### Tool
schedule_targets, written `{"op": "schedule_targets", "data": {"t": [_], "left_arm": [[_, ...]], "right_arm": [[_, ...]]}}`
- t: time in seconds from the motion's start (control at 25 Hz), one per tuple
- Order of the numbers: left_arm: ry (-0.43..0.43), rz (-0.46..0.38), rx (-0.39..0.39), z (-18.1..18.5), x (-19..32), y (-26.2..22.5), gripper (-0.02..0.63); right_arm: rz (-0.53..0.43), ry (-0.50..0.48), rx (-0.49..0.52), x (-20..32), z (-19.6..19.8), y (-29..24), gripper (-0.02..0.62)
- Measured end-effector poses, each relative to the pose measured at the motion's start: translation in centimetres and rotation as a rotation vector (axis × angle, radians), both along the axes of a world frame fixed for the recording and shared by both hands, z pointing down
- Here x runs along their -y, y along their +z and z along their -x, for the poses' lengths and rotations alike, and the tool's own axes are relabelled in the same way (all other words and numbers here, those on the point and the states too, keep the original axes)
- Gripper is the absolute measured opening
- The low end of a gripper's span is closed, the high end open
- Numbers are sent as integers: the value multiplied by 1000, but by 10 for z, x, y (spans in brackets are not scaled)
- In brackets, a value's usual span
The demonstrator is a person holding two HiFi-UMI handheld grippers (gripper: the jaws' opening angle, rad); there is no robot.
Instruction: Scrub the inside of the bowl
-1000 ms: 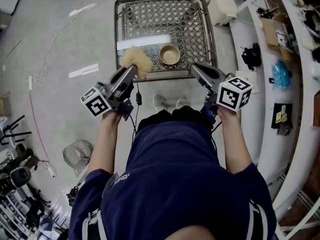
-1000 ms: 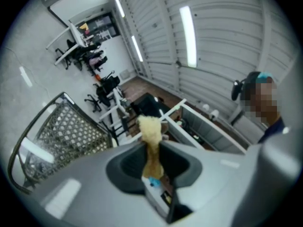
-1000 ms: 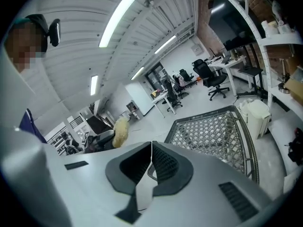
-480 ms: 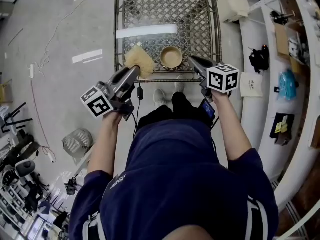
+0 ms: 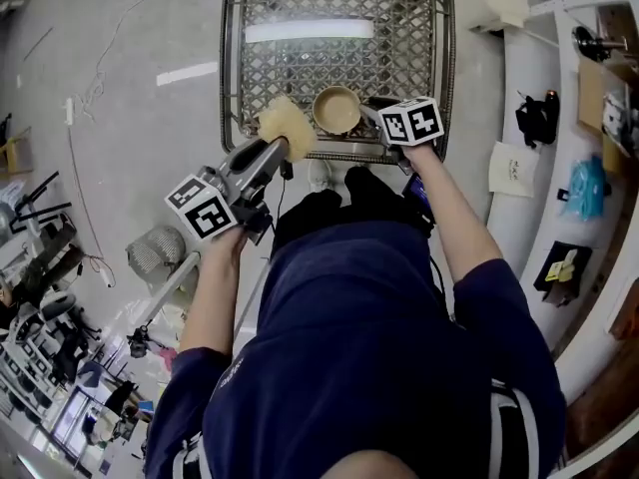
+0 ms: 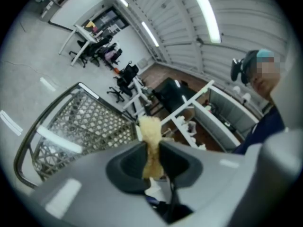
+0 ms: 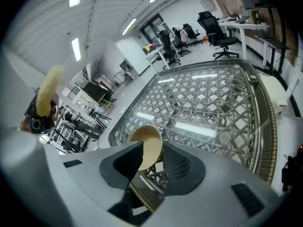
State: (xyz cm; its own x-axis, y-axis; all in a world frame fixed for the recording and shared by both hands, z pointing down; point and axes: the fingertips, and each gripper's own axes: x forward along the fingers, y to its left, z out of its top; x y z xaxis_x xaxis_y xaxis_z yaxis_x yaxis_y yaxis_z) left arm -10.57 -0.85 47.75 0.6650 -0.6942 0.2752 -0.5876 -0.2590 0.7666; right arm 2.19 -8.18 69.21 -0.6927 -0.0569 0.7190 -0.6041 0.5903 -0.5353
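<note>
A tan bowl [image 5: 336,110] stands upright near the front edge of a woven lattice table [image 5: 339,28]. My left gripper [image 5: 275,148] hangs just left of the bowl, shut on a yellow sponge [image 5: 287,126] that sticks out past its jaws. In the left gripper view the sponge [image 6: 150,129] is pinched in the left gripper [image 6: 152,144]. My right gripper [image 5: 367,114] is at the bowl's right rim. In the right gripper view the bowl [image 7: 150,140] shows in the gap of the open right gripper [image 7: 152,149], its edge against the right jaw.
The table's metal rim [image 5: 329,154] runs just under both grippers. White curved desks [image 5: 519,168] with small items stand to the right. A wire basket [image 5: 155,257] sits on the floor at the left. Office chairs [image 7: 215,30] stand beyond the table.
My right gripper has moved forward and left, from the table's front right corner up to the bowl's rim. The left gripper with the sponge has shifted slightly toward the bowl.
</note>
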Motion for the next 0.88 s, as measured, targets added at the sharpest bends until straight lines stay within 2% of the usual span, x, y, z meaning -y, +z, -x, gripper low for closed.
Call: {"op": "schedule_targets", "data": {"t": [0.04, 0.48, 0.68, 0.88], "left_arm": [[-3, 11, 18, -3, -1, 3, 75], [43, 70, 100, -17, -10, 10, 75], [99, 82, 126, -11, -10, 11, 75], [173, 61, 204, 4, -7, 14, 75]], "right_arm": [[12, -10, -12, 1, 2, 7, 103], [103, -75, -77, 1, 19, 57, 100], [79, -50, -126, 5, 21, 65, 20], [34, -11, -113, 8, 26, 42, 15]]}}
